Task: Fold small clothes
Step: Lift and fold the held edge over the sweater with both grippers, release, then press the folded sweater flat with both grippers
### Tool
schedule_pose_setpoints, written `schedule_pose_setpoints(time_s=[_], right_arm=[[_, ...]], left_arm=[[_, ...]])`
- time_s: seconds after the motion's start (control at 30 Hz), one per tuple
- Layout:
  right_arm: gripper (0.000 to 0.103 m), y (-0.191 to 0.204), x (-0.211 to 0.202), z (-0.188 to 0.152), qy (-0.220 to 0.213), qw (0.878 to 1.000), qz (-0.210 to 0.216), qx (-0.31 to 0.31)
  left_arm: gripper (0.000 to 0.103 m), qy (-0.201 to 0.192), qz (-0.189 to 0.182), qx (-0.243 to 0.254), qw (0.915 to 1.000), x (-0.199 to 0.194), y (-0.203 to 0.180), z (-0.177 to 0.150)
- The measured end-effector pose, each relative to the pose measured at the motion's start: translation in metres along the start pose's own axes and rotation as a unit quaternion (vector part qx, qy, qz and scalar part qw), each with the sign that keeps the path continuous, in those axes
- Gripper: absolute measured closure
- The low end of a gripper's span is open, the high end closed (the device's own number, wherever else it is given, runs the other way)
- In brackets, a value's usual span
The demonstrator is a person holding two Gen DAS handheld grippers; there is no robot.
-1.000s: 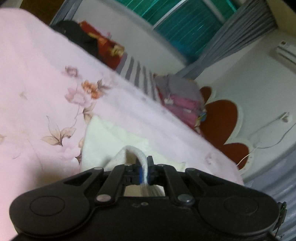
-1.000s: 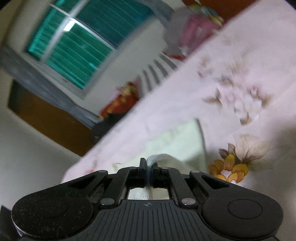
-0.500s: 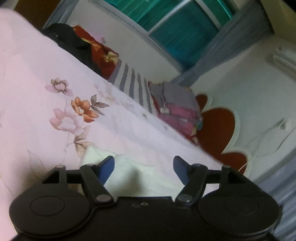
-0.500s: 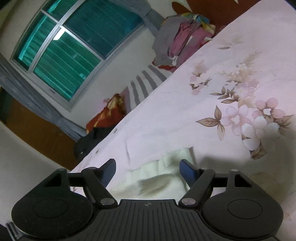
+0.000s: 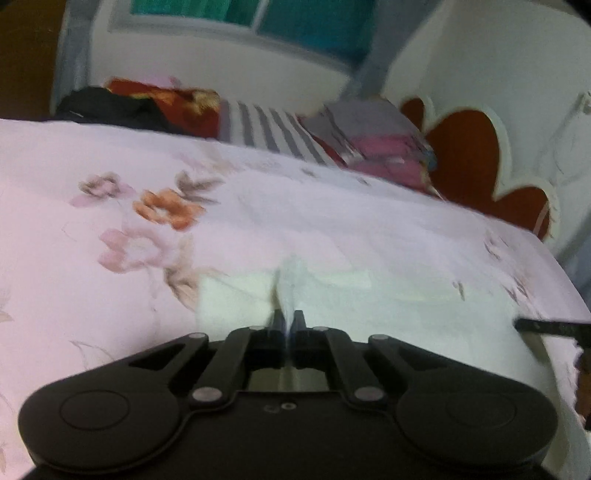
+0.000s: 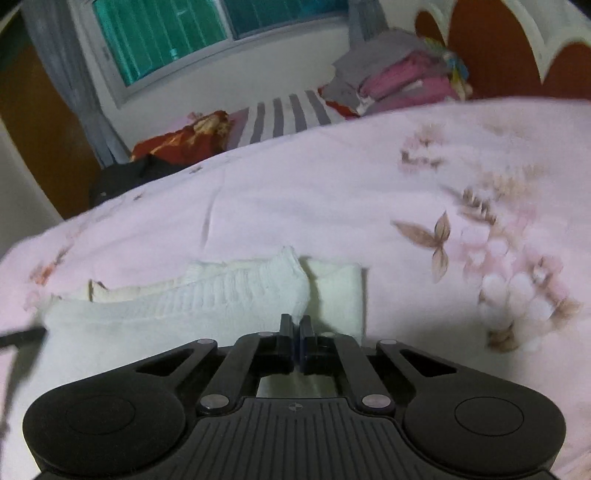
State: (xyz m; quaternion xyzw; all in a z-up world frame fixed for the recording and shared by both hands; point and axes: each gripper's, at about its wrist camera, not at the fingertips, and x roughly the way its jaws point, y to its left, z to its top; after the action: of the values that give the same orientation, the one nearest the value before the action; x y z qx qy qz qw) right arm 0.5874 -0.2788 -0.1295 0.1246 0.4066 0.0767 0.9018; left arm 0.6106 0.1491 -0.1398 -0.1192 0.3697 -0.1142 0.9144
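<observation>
So both grippers are down low over the bed here, each one pinching the same small cream garment point(image 6: 207, 295) that lies on the pink floral bedspread point(image 6: 332, 192). In the left wrist view the left gripper point(image 5: 287, 320) has its jaws squeezed together on a little ridge of the cloth that stands up at 12 o'clock from the tips, with the rest of the cream fabric spread flat toward 3 o'clock. It's pretty blurry there, so the fabric's texture is hard to make out. In the right wrist view the right gripper point(image 6: 295, 325) is likewise clamped tight, on the edge of the garment right at its tips; a ribbed, knitted band runs off toward 9–10 o'clock and a smooth folded panel sits at about 1 o'clock. A thin dark bit of the other tool pokes in at 9 o'clock in that view. Farther back, at 12 o'clock, there's a striped cloth point(image 6: 284, 118), a pile of pink and grey clothes point(image 6: 399, 81) at 1 o'clock, and a green-tinted window point(image 6: 207, 33) up top.
</observation>
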Motion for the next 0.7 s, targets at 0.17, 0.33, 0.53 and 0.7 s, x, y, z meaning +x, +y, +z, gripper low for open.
schedule_pose_setpoints(time_s=[0.17, 0.33, 0.53, 0.7], right_arm=[[0.101, 0.0, 0.005, -0.006, 0.004, 1.0, -0.027, -0.016], [0.049, 0.034, -0.024, -0.005, -0.056, 0.997, -0.011, -0.042], [0.049, 0.111, 0.011, -0.031, 0.0, 0.991, 0.057, -0.122], [0.049, 0.082, 0.009, -0.029, -0.017, 0.991, 0.007, -0.132]], left_arm=[[0.076, -0.006, 0.031, -0.011, 0.9994, -0.004, 0.003, -0.003], [0.059, -0.051, 0.019, 0.082, 0.9951, -0.022, -0.061, -0.002], [0.014, -0.004, 0.01, 0.17, 0.9853, 0.013, -0.131, -0.02], [0.002, 0.0, 0.096, 0.163, 0.9819, 0.015, -0.071, -0.022]])
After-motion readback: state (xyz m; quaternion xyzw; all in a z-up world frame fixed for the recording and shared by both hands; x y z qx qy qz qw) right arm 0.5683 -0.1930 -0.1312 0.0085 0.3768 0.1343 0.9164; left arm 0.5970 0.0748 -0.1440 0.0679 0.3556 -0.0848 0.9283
